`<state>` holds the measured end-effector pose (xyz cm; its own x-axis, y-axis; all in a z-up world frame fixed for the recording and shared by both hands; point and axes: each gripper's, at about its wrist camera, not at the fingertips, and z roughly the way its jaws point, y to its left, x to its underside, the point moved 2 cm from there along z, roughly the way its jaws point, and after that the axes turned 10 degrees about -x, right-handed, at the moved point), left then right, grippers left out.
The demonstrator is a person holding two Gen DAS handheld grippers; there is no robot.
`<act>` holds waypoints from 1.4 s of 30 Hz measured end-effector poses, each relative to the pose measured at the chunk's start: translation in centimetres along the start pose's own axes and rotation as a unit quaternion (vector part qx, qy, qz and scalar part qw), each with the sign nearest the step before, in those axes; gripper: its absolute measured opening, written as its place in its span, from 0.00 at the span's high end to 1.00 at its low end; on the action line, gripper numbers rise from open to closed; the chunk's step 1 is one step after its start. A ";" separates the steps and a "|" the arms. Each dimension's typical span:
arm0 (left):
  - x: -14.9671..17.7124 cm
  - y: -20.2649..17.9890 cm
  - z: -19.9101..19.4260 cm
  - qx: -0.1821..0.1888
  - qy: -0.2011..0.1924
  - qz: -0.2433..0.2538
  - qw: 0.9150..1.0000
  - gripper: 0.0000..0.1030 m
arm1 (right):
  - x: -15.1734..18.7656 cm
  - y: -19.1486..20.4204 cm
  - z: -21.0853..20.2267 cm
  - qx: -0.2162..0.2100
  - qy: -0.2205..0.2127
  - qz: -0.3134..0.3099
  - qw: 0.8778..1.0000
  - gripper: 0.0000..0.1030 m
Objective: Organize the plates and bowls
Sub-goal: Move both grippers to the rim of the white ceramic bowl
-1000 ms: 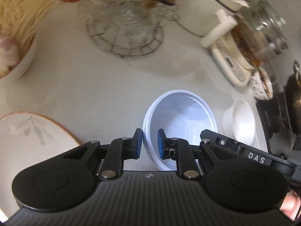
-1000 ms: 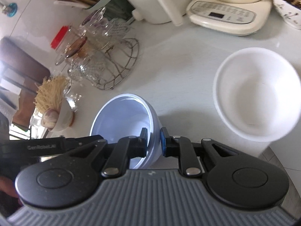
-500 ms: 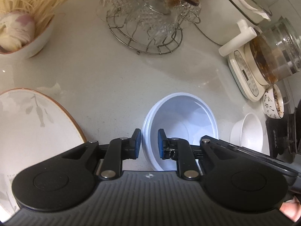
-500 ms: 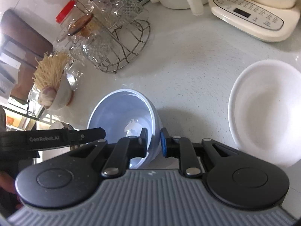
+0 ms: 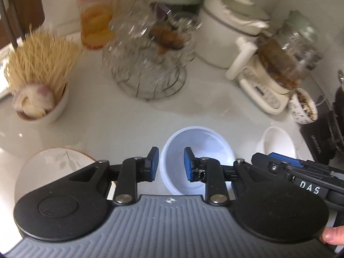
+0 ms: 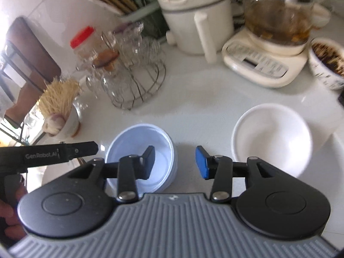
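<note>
- Left hand-held gripper (image 5: 169,163): jaws just been opening, now a narrow gap, pads clear of the pale blue bowl (image 5: 200,148) rim below them.
- Right hand-held gripper (image 6: 175,162): jaws just opened wider; blue bowl under its left finger, nothing gripped.
- White bowl (image 6: 271,137) on the counter (image 6: 204,99), right of the right gripper.
- Leaf-pattern plate (image 5: 53,165) left of the left gripper.

Motion-blurred glass rack (image 5: 148,64)

White counter (image 5: 120,124) w/ blue bowl (image 5: 197,142), white bowl (image 6: 271,137), plate (image 5: 53,167), glass rack (image 5: 148,68).
</note>
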<state>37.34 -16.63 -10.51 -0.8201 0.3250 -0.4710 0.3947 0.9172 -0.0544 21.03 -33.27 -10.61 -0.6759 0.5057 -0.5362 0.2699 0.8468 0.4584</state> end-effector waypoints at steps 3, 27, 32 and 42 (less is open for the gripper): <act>-0.2 -0.3 -2.1 0.024 -0.010 -0.003 1.000 0.72 | -0.2 0.9 -3.0 0.006 -0.020 -0.004 1.000 0.57; 6.2 -3.5 -10.7 0.109 -0.047 0.047 0.992 0.72 | 5.8 4.1 -13.4 0.074 -0.119 0.009 0.990 0.57; 6.1 -5.9 -9.6 0.117 -0.038 0.065 0.990 0.72 | 5.8 2.1 -13.7 0.083 -0.114 0.024 0.990 0.57; 3.0 -11.7 -5.2 0.123 -0.004 0.087 0.989 0.67 | 4.0 -3.8 -13.3 0.094 -0.095 0.054 0.990 0.57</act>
<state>28.06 -25.20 -6.71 -0.7281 0.4696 -0.4993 0.6190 0.7634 -0.1847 8.18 -36.60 -5.10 -0.4996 0.6010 -0.6239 0.4678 0.7933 0.3896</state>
